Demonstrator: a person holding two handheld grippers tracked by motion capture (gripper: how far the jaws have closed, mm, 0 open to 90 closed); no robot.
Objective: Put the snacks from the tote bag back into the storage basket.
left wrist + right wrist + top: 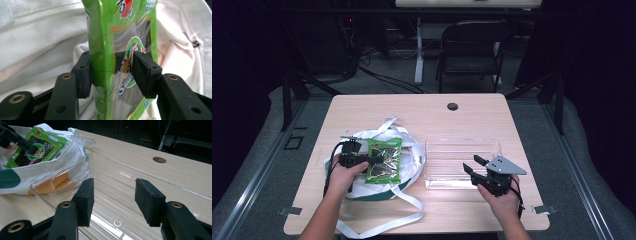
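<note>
Black jaws of my left hand-held gripper (111, 75) pinch the green seaweed snack packet (122, 50) at frame centre above the white cloth bag (37, 37); I'd lift it straight, clearing the fabric, toward the clear plastic tray (462, 150), where my right hand-held gripper (113, 200) gapes empty.

A black folding chair (472, 47) stands beyond the wooden table (472, 112), beside what looks like a white table leg (419, 50).

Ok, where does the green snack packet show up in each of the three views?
High view: the green snack packet lies left of centre on the white bag, by the left gripper.
Left gripper view: the packet stands in the centre, clamped between the black jaws.
Right gripper view: the packet is at top left, on the bag.
Shared landmark: the white bag.
</note>
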